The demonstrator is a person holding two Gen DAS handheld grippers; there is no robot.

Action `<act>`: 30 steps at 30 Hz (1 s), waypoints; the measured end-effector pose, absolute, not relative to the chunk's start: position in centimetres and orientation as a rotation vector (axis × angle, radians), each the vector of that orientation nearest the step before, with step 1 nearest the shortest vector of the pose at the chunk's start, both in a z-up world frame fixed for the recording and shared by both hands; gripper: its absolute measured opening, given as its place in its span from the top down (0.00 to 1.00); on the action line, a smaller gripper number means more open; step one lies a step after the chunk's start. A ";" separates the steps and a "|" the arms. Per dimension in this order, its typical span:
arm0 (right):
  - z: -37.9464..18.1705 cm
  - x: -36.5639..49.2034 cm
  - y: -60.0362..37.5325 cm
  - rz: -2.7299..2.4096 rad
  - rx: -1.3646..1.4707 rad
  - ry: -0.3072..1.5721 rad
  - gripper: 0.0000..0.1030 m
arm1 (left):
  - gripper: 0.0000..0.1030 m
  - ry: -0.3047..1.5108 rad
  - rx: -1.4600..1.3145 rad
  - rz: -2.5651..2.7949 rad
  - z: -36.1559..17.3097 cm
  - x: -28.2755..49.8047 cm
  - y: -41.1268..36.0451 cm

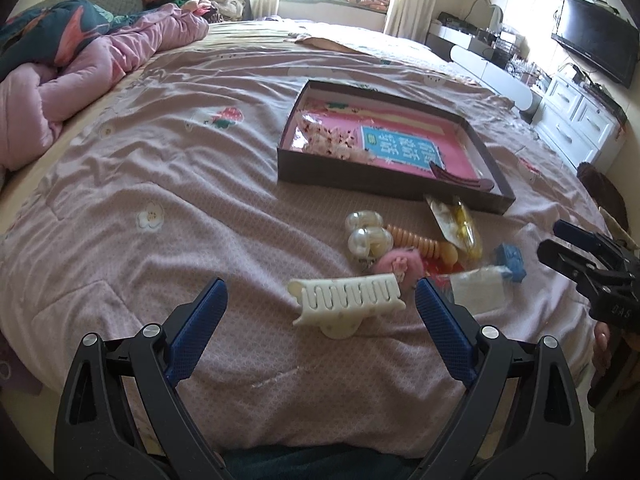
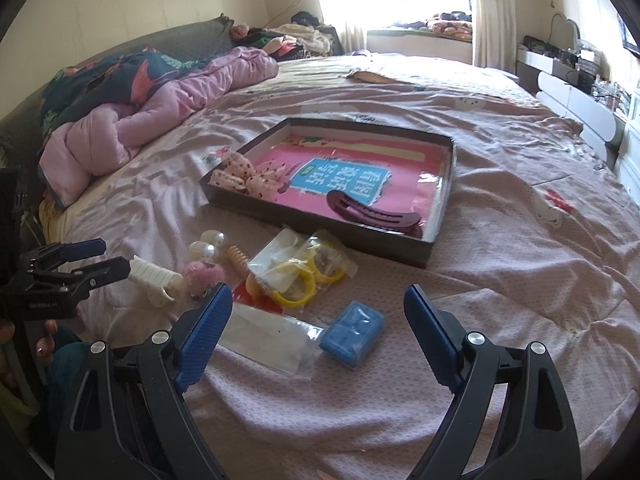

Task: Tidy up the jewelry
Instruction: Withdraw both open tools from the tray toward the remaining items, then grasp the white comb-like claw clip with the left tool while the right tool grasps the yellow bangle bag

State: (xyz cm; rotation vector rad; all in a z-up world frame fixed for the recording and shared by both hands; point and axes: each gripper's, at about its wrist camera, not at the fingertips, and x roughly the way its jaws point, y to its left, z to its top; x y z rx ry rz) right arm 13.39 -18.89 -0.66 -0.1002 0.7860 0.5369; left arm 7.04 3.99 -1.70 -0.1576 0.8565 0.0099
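Both grippers' jaws wide apart over white claw clip [image 1: 347, 301] and blue box [image 2: 353, 338].

"OAS" on right gripper [image 1: 576, 252] body, blue card [image 2: 340, 179] in tray: Chinese chars, unreadable

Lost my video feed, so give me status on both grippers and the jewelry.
Left gripper open over white claw clip. Right gripper open over blue case. Bow, maroon clip already in box. Nothing blocking.
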 end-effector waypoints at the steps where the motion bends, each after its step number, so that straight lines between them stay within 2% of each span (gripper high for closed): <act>1: -0.9 13.6 -18.6 0.544 -0.104 0.795 0.18 | 0.16 0.865 -0.153 0.008 -2.0 7.1 3.8; 13: -3.5 18.3 -16.3 0.537 -0.057 0.889 0.19 | 0.15 0.959 -0.135 -0.029 -3.7 8.5 2.1; 24: -5.9 21.5 -15.4 0.545 0.040 1.020 0.41 | 0.15 1.038 -0.196 -0.037 -5.2 10.1 2.0; 26: -6.0 21.5 -15.3 0.552 0.047 1.025 0.45 | 0.18 1.040 -0.206 -0.042 -5.3 10.2 2.0; 30: -5.9 21.2 -15.3 0.560 0.039 1.012 0.53 | 0.33 1.065 -0.222 -0.048 -5.7 10.5 2.0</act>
